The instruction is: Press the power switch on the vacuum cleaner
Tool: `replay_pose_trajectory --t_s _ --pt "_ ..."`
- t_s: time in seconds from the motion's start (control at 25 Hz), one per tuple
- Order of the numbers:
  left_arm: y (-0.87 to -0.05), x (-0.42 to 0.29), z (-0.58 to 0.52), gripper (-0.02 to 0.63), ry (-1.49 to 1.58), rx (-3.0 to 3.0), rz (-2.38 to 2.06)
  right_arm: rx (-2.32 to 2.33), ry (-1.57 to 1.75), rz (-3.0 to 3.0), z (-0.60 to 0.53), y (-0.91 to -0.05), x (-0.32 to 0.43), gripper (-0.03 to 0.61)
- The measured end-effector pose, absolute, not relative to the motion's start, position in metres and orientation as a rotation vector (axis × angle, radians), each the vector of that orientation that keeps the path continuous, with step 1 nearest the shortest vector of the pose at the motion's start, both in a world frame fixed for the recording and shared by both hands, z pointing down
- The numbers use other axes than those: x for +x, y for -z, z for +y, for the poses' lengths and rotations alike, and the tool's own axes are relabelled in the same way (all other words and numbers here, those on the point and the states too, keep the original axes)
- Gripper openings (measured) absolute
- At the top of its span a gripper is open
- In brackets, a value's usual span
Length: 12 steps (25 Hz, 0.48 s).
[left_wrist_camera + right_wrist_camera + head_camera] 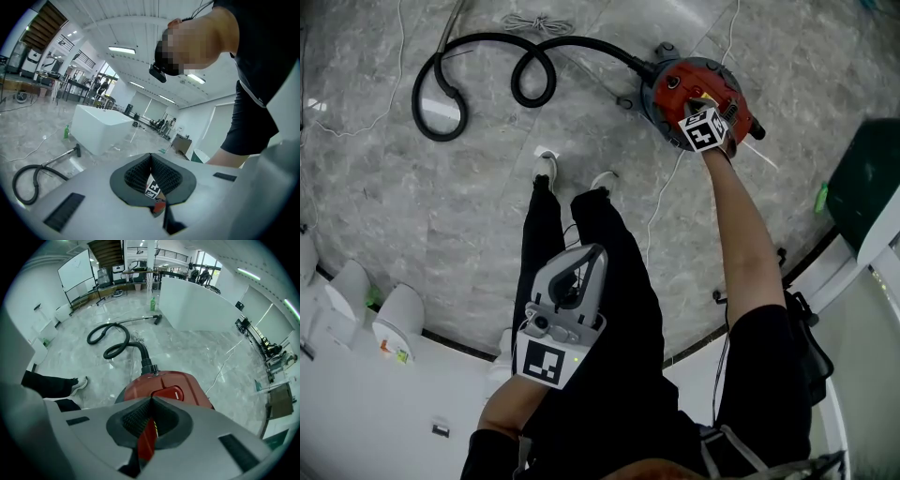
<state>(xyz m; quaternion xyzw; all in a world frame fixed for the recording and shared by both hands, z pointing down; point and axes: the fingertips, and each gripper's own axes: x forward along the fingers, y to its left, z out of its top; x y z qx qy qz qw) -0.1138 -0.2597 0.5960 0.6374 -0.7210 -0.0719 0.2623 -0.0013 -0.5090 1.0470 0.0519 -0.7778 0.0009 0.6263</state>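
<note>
The red vacuum cleaner (689, 84) stands on the marble floor at the upper right of the head view, its black hose (483, 70) looping off to the left. My right gripper (701, 105) is down on the vacuum's top, its marker cube facing up. In the right gripper view the jaws are shut, tips (151, 399) meeting just over the red body (140, 385), right beside a raised red switch (169, 392). My left gripper (598, 251) is held back near the person's legs, far from the vacuum. Its jaws (151, 155) are shut and hold nothing.
The person's shoes (546, 169) stand left of the vacuum. Thin white cables (661, 202) trail over the floor. A big white block (197, 305) and a green bottle (152, 303) lie beyond the hose. White containers (398, 319) sit at the lower left, a dark green object (867, 178) at the right.
</note>
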Motion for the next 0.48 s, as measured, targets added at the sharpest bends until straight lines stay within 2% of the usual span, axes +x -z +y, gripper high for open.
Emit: replay_pose_trajectory --t_s 0.48 --pt "-0.57 -0.12 -0.264 0.018 0.218 1.801 -1.941 0.242 -0.036 -1.822 -0.513 -1.026 -0.002 0.02"
